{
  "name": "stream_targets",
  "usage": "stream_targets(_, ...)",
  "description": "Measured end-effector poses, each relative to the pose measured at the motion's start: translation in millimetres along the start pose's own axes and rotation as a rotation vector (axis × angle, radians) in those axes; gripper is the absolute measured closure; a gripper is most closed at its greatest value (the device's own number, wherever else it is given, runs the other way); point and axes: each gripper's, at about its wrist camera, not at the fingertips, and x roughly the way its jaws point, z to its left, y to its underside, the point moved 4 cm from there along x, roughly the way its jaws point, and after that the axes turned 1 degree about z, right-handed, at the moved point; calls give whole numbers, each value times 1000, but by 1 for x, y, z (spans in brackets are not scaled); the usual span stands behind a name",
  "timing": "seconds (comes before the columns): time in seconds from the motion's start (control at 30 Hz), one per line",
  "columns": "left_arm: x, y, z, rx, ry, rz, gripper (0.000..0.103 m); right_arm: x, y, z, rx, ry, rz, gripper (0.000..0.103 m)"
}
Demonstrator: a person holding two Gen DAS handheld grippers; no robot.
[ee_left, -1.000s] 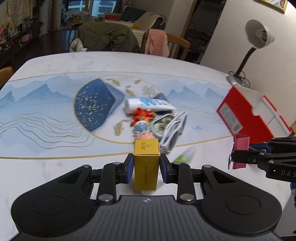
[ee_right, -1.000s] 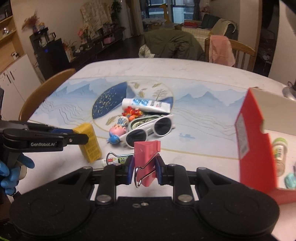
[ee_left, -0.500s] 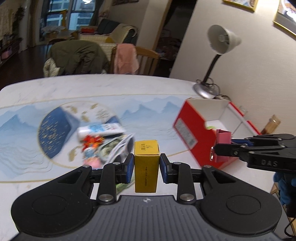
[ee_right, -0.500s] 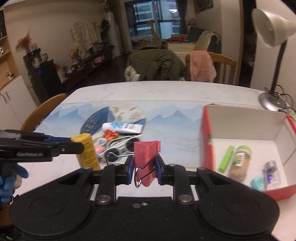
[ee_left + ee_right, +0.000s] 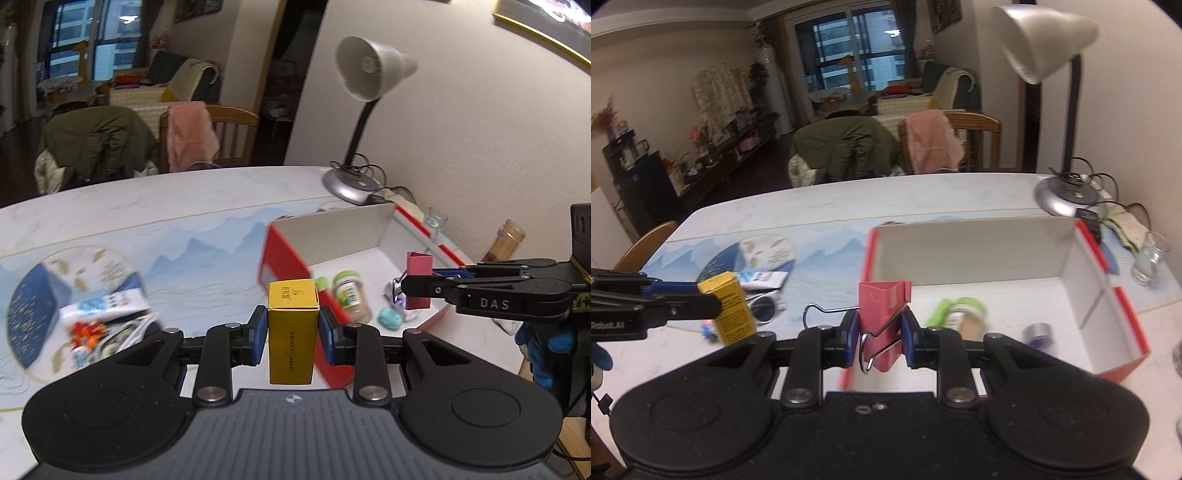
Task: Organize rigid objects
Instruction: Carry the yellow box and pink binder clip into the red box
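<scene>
Step in hand: transport to the box, both loads already picked. The left tongs (image 5: 293, 334) are clamped on an upright yellow cardboard carton (image 5: 292, 332), blue pads pressed on its two side faces. The right tongs (image 5: 879, 338) are clamped on a pink metal binder clip (image 5: 881, 321), wire handles sticking out to the left and below.

The target is judged to be the open red cardboard box with white inside (image 5: 373, 229) on the marble-pattern tabletop (image 5: 147, 199). Already lying in it: a small jar with a green cap (image 5: 349, 293), a green tube (image 5: 955, 308), a turquoise pebble-like piece (image 5: 389, 318) and a silver item (image 5: 1038, 331).

In the left wrist view the clip is seen over the box interior, near its right wall. The carton appears short of the near red wall, or just over it; it cannot be told which.

Still unsorted on the blue landscape mat (image 5: 207, 258): white tube (image 5: 107, 306), sunglasses (image 5: 764, 304), small toys, all blurred.

Next move calls for:
- the carton to be carried clear over the near wall
- both loads lowered onto free white floor, away from the jar
- tongs released only once low, so the carton is not tipped and the clip not bounced out
</scene>
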Motion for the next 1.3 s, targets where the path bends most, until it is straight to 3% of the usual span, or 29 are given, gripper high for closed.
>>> stream_targets(0.3, 39, -21, -53, -2, 60, 33, 74, 1, -5, -65, 37, 44, -7, 80)
stream_targets(0.57, 81, -30, -96, 60, 73, 86, 74, 18, -16, -114, 49, 68, 13, 80)
stream_targets(0.97, 150, -27, -133, 114, 53, 209, 74, 59, -20, -151, 25, 74, 93, 80)
stream_targets(1.3, 193, -24, -136, 121, 4, 287, 74, 95, -20, -163, -30, 81, 180, 80)
